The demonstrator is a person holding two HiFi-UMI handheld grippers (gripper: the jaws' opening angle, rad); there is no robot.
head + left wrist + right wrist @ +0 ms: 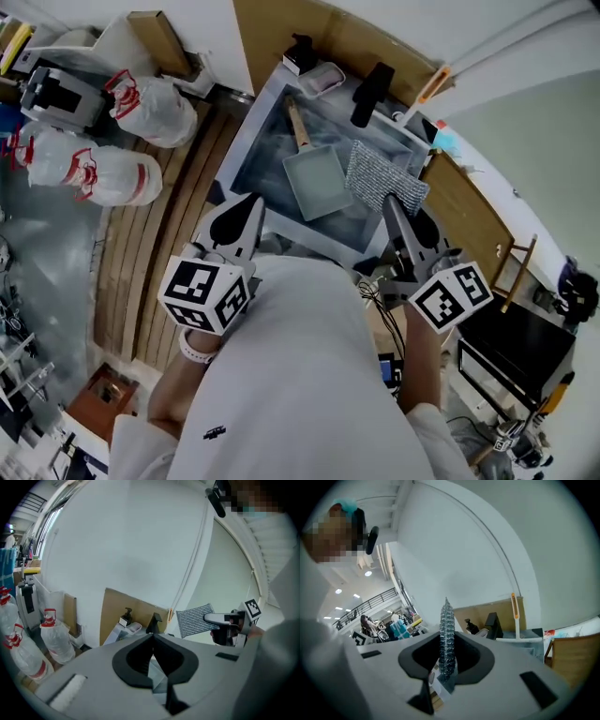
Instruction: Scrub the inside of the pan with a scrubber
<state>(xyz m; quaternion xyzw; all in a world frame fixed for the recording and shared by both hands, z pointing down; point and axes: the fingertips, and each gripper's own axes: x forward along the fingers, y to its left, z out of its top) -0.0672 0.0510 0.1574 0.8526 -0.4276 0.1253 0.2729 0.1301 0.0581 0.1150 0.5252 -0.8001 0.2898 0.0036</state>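
Grey mesh scrubber (384, 178) stands out from the right gripper (388, 201), its claw pinching one edge above the sink (246, 141); it looks light and floppy, so a deeper bite would probably stiffen it. The square pan (319, 183) lies in the basin, its wooden handle (298, 124) probably the firmest hold for the left gripper (246, 211), pressed together and empty

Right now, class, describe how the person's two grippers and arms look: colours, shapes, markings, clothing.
Both the left gripper and right gripper are grey, tapering to pointed jaws lined with black pads. Each carries a white cube with black square markers. The person wears a white shirt and a white left wristband.
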